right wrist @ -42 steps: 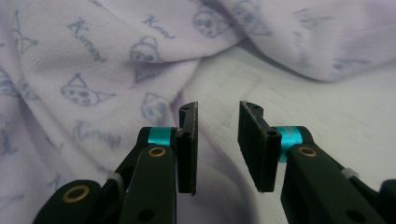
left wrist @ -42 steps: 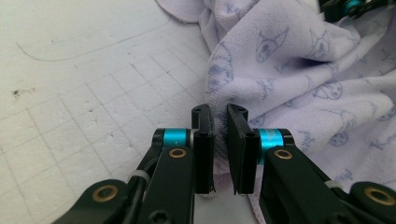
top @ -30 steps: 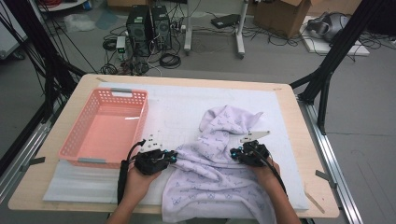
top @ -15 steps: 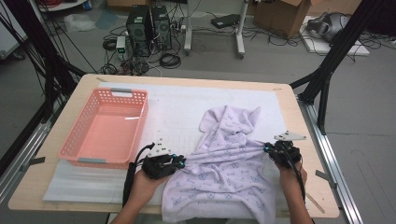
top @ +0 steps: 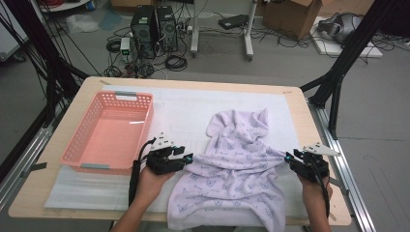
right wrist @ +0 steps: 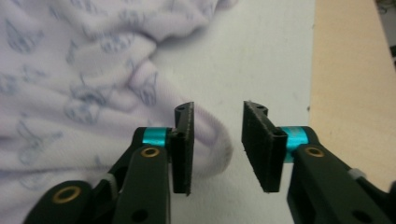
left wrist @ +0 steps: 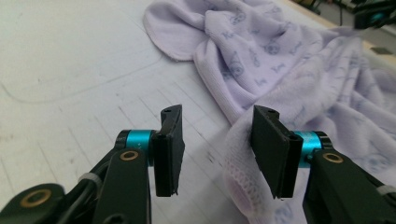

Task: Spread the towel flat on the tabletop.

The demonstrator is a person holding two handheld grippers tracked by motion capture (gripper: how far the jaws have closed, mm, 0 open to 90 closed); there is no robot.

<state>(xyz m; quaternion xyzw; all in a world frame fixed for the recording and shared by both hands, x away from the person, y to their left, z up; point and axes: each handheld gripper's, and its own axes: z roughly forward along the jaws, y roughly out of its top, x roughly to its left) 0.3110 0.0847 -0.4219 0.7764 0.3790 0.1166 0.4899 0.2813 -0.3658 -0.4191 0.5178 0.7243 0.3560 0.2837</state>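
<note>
A lilac printed towel (top: pixel 237 169) lies spread and rumpled on the white mat (top: pixel 193 108) covering the wooden tabletop (top: pixel 319 130), in the right half, its lower hem reaching the near edge. Its upper part bunches into a hood-like fold towards the middle of the tabletop.

The left gripper (top: pixel 186 158) rests at the towel's left edge, held in the person's left hand (top: pixel 150 180). In the left gripper view its jaws have just been opening and stand about half apart; a corner of the towel (left wrist: pixel 243 168) lies against the inner face of one jaw, but the two pads do not press on it.

The right gripper (top: pixel 288 157) sits at the towel's right edge, near the right edge of the tabletop. In the right gripper view its jaws have also just been opening and now stand partly apart, with a fold of the towel (right wrist: pixel 210 142) beside one jaw and only the mat in the gap between them.

A pink plastic basket (top: pixel 77 145) stands on the left side of the tabletop, just beside the left gripper.
</note>
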